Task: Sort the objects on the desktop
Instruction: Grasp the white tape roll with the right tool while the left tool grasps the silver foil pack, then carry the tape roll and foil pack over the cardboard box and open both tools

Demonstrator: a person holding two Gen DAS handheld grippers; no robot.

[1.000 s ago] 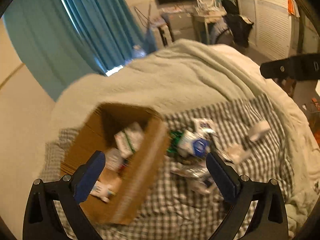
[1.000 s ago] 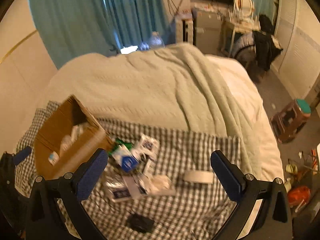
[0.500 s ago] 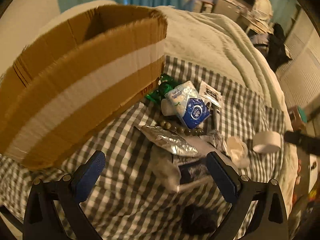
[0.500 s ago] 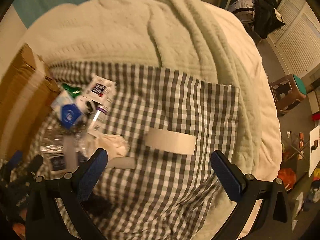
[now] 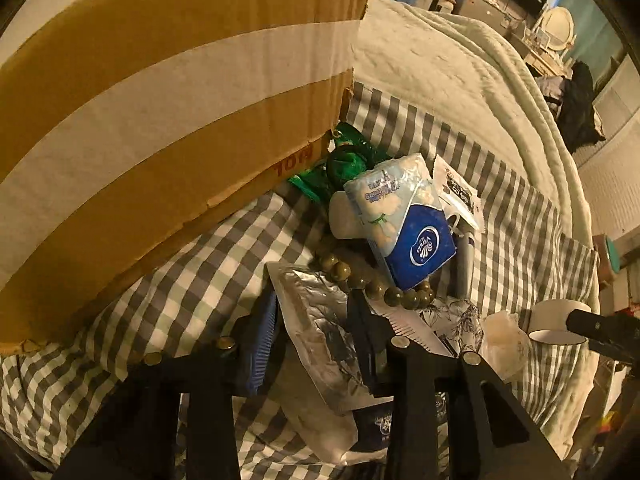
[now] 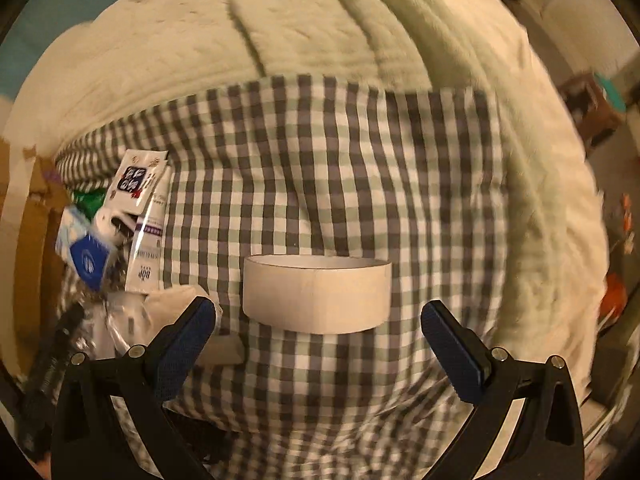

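Observation:
In the left wrist view my left gripper (image 5: 316, 320) points down into a pile of small items on the checked cloth (image 5: 180, 280). Its jaws are closing, and a silver foil packet (image 5: 320, 312) lies between the pads, touching both. Beyond it are a string of olive beads (image 5: 376, 284), a blue-and-white tissue pack (image 5: 404, 224) and a green wrapper (image 5: 344, 160). The cardboard box (image 5: 160, 120) stands close on the left. My right gripper (image 6: 318, 312) hangs open over a white tape roll (image 6: 316, 292), one finger on each side and apart from it.
A pale blanket (image 6: 320, 20) covers the bed beyond the checked cloth (image 6: 340, 160). A white tube (image 6: 146, 248) and a printed sachet (image 6: 134, 180) lie at the pile's edge. A crumpled tissue (image 5: 504, 340) sits beside the tape roll (image 5: 556, 320). Furniture and a stool stand far right.
Both grippers have dropped toward the bed. The left one's jaws went from wide open to narrow around the foil packet. The right one came down over the tape roll, still open.

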